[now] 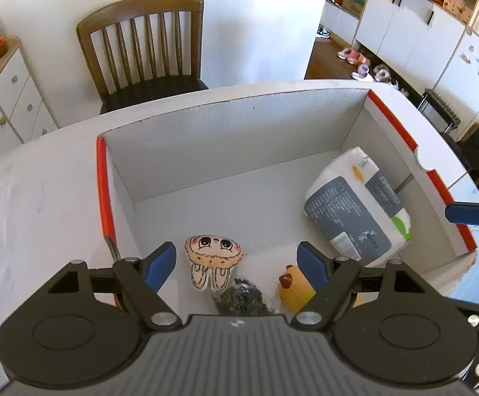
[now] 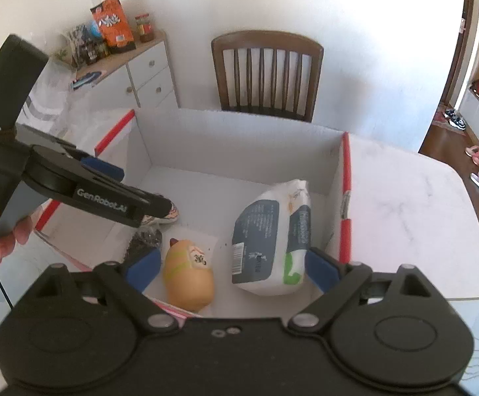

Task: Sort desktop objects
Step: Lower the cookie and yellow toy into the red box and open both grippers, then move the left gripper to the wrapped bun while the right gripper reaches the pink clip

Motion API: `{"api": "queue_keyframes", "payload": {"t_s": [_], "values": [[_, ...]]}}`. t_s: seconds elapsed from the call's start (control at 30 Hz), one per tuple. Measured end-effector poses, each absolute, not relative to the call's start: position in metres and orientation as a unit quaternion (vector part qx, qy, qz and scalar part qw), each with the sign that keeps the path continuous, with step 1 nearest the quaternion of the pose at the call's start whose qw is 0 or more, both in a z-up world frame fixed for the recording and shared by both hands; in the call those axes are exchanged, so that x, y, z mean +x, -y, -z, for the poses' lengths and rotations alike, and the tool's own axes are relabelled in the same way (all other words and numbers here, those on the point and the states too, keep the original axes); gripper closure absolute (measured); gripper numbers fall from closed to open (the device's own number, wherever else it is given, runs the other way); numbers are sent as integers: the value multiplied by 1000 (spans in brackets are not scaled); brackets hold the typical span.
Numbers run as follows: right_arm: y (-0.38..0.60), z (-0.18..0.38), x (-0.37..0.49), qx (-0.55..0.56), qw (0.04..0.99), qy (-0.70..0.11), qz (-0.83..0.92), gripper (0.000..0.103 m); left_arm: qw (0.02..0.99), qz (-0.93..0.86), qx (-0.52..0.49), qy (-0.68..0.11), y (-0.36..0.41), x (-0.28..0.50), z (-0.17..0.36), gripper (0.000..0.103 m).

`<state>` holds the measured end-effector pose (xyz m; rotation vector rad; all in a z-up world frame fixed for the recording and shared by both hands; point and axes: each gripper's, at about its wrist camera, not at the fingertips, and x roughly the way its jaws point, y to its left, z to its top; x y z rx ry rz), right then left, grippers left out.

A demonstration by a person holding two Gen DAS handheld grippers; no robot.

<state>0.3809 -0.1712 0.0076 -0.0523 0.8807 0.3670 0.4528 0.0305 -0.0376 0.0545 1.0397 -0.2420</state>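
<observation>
A white cardboard box (image 1: 223, 138) with red edges stands on the white marble table (image 1: 41, 191). On its floor lie a bunny-faced pouch (image 1: 213, 254), a dark crinkly packet (image 1: 242, 297), a yellow chick-shaped toy (image 1: 294, 292) and a grey-and-white tissue pack (image 1: 355, 204). My left gripper (image 1: 236, 260) hangs open above the pouch and packet, holding nothing. My right gripper (image 2: 233, 269) is open wide over the box's near side. The yellow toy (image 2: 188, 277) and the tissue pack (image 2: 269, 237) lie below it, untouched.
A wooden chair (image 1: 147, 49) stands behind the table's far edge. A white drawer cabinet (image 2: 147, 76) with snack bags and jars is at the left. A person's hand (image 2: 5, 237) holds the left tool. Shoes and cupboards lie beyond the table on the right.
</observation>
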Motion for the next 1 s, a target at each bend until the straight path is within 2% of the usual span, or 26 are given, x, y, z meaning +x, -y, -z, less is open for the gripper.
{"api": "queue_keyframes", "payload": {"t_s": [0.33, 0.4, 0.57, 0.63, 1.0], "values": [[180, -25, 357, -19, 899, -392, -192, 4, 880, 120, 15, -459, -32, 416, 14, 23], [180, -29, 350, -21, 901, -386, -195, 3, 884, 119, 7, -452, -34, 407, 10, 17], [184, -36, 337, -14, 904, -378, -199, 2, 887, 120, -17, -446, -38, 390, 4, 13], [185, -38, 332, -11, 905, -376, -198, 2, 890, 118, -19, -440, -39, 382, 1, 4], [195, -45, 293, -12, 914, -360, -188, 2, 903, 119, -28, -411, -42, 340, -11, 0]]}}
